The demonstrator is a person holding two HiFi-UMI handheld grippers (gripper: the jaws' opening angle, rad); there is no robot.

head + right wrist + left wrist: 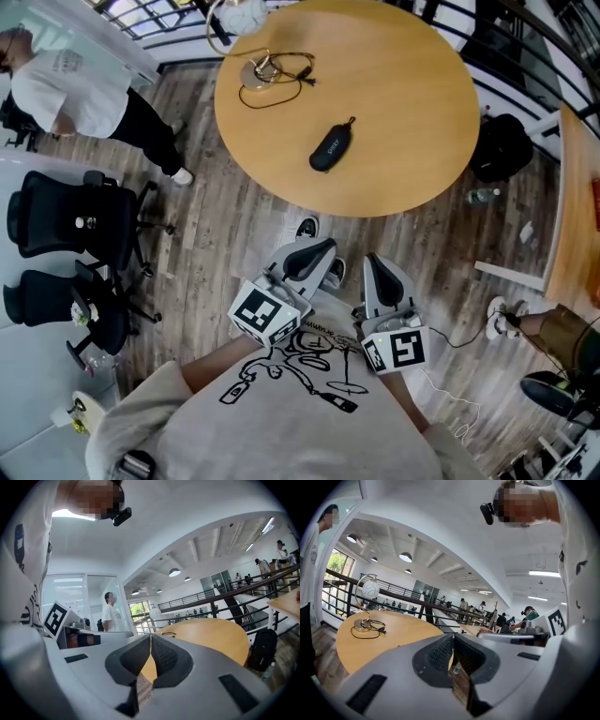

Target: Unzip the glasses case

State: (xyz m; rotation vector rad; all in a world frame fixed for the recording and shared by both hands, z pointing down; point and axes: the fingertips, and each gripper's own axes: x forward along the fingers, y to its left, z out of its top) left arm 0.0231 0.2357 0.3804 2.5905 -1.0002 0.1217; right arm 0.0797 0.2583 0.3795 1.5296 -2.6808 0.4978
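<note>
2 empty jaw pairs pressed together: left gripper (319,247), right gripper (373,261); glasses case (331,148) untouched.

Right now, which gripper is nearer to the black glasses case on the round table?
Left, slightly. The left gripper is off the table, almost straight below the glasses case in the head view; the right gripper is beside it, further right. Neither touches the case.

One glasses case (331,148); one table (403,94)
</note>
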